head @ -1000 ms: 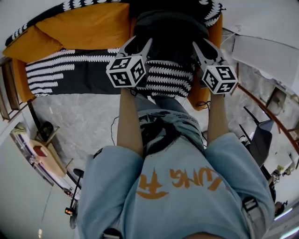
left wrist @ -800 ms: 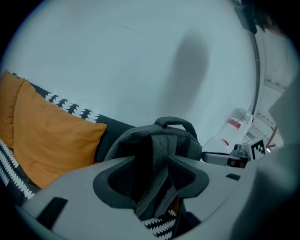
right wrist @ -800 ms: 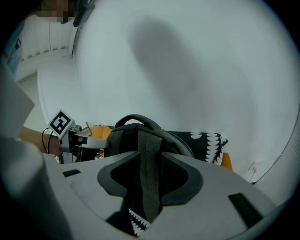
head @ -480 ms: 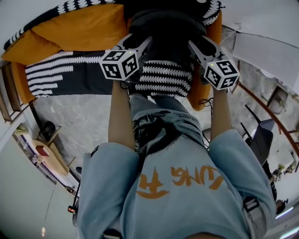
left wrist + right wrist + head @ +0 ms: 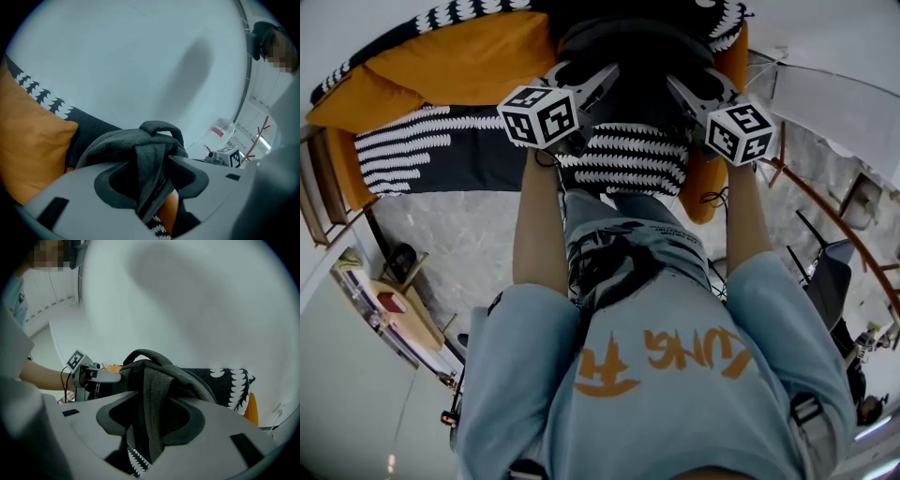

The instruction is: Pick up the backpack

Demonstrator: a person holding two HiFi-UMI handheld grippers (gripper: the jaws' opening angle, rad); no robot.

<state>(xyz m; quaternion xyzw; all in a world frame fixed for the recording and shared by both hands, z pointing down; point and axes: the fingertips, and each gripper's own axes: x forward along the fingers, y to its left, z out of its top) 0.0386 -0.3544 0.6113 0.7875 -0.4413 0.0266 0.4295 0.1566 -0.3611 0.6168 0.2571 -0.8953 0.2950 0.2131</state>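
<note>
A dark grey backpack [image 5: 637, 47] stands upright on the sofa against the white wall, its top handle [image 5: 161, 127] sticking up. My left gripper [image 5: 586, 75] is at its left side. One grey shoulder strap [image 5: 151, 159] hangs between the jaws, which stand wide, with a dark gap beside the strap. My right gripper [image 5: 698, 82] is at the right side. The other strap [image 5: 157, 394] hangs loosely between its wide jaws. Each gripper also shows in the other's view, the left gripper [image 5: 93, 373] and the right gripper [image 5: 225, 157].
The sofa has orange cushions [image 5: 459, 56] and a black-and-white patterned blanket [image 5: 441, 145] under the backpack. A person in a light blue shirt stands close to the sofa front. A low wooden shelf [image 5: 389, 314] is at the left and a dark chair [image 5: 825, 281] at the right.
Both grippers have moved forward and down to the backpack, so that a strap now lies between each pair of jaws. The right gripper's fingers look spread wider than before.
</note>
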